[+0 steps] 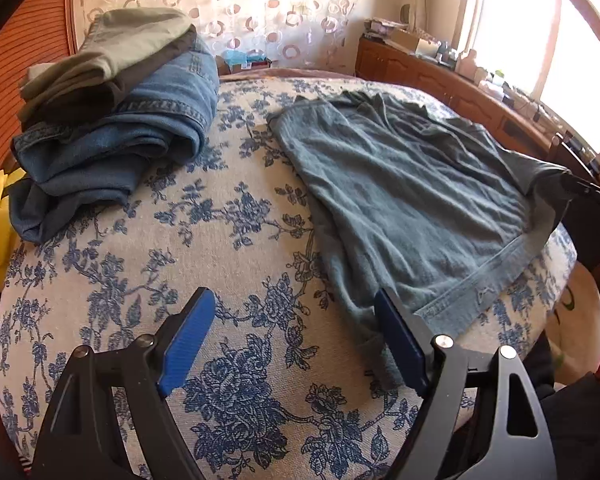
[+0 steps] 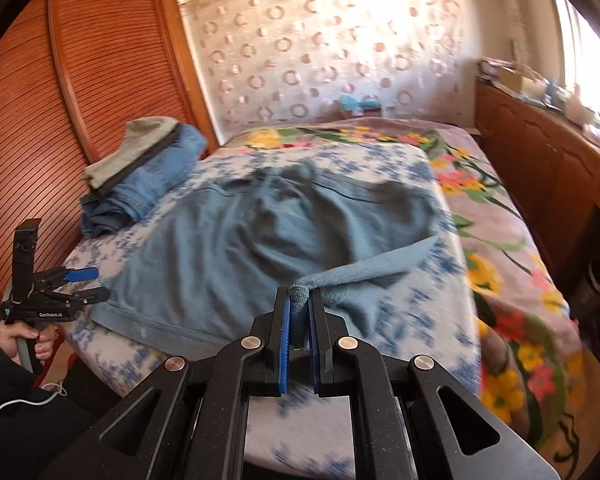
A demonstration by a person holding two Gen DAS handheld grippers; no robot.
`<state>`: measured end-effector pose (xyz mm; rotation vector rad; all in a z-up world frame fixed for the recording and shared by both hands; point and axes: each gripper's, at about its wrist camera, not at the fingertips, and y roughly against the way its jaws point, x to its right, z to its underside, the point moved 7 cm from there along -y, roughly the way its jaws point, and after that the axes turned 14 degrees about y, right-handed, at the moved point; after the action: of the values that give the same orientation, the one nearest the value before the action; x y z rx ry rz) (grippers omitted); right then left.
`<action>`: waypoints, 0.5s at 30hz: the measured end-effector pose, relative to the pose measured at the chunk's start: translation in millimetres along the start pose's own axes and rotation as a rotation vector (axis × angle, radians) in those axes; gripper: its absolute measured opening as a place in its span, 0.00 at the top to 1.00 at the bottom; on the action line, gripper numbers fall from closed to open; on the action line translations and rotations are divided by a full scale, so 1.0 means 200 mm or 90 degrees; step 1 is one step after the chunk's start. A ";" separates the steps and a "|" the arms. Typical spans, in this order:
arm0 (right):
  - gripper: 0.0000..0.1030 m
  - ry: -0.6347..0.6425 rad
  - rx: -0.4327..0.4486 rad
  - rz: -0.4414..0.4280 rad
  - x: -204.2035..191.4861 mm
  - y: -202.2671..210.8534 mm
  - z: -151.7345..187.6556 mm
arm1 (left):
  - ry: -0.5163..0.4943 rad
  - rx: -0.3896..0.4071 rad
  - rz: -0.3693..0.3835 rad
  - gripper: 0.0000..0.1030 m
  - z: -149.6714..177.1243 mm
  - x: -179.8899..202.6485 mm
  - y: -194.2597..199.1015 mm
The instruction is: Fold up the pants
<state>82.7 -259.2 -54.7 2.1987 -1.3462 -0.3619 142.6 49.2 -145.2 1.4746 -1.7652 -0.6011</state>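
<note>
A corner of the blue-grey pants [image 2: 236, 240] is being clamped between the right tongs [image 2: 299, 308] and lifted off the floral bedspread [image 1: 220, 208]. The rest of the pants is being left spread on the bed. The left tongs [image 1: 296, 304] are being held apart, gripping nothing, beside the waistband. Folded clothes [image 1: 112, 120] are being kept stacked near the wardrobe [image 2: 80, 100].

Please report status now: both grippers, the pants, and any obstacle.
Left gripper open, over the bedspread, holding nothing. Right gripper shut on pants corner, lifted. Folded clothes pile beside, apart from the pants.
</note>
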 end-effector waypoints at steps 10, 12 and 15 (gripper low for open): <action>0.92 0.074 0.009 -0.091 -0.28 -0.23 -0.18 | 0.015 0.047 -0.006 0.20 -0.07 -0.04 0.12; 0.93 0.088 0.009 -0.114 -0.35 -0.28 -0.21 | 0.022 0.055 -0.005 0.20 -0.08 -0.06 0.14; 0.93 0.109 0.006 -0.140 -0.44 -0.35 -0.24 | 0.029 0.064 -0.006 0.20 -0.10 -0.09 0.17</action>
<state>116.7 -142.6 -59.5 2.3345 -1.0217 -0.2411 138.3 75.7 -112.7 1.5541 -1.7765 -0.4864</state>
